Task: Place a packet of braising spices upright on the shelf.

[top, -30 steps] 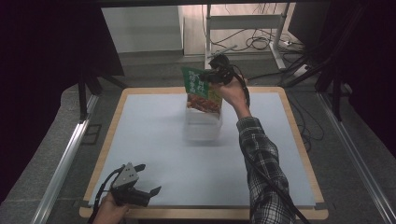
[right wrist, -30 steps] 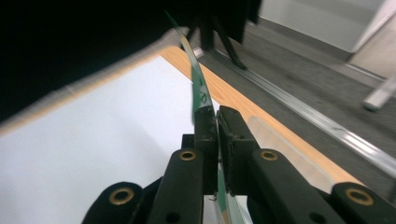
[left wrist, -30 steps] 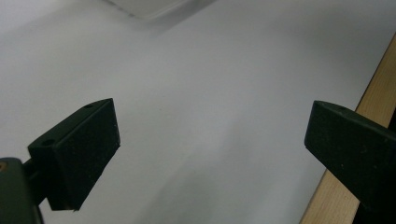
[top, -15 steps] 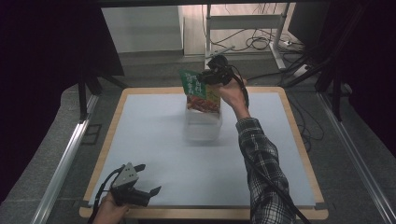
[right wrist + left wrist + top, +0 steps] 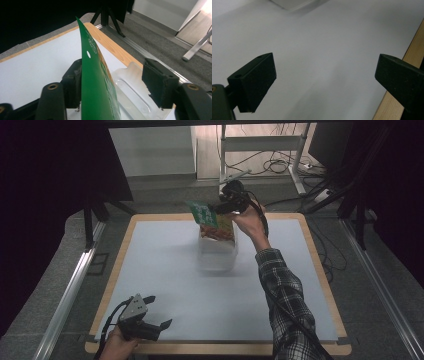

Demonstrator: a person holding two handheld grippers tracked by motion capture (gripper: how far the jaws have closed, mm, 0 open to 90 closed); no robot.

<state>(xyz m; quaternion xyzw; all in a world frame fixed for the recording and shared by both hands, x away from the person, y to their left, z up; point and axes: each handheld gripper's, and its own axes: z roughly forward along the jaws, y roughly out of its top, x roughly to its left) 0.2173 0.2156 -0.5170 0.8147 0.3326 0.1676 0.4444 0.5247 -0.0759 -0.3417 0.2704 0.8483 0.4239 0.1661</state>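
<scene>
A green snack packet [image 5: 206, 216] stands upright with its lower end in a clear plastic container [image 5: 218, 254] at the far middle of the white mat. My right gripper [image 5: 217, 209] is at the packet's top edge. Its jaws have just been opening. In the right gripper view the packet [image 5: 95, 82] stands between the jaws of the right gripper [image 5: 115, 82], close against one pad and well apart from the other, with the container [image 5: 132, 92] below. My left gripper [image 5: 159, 311] rests open at the near left corner with only bare mat between the jaws of the left gripper [image 5: 324, 75].
The white mat [image 5: 170, 270] lies on a wooden board [image 5: 320, 270] with a raised rim. Metal rails [image 5: 70, 285] run along both sides of the table. A stand and loose cables [image 5: 280, 165] lie on the floor behind the far edge.
The right gripper's jaws have come apart around the packet's top. The packet's top now leans a little to the left. The left gripper has not moved.
</scene>
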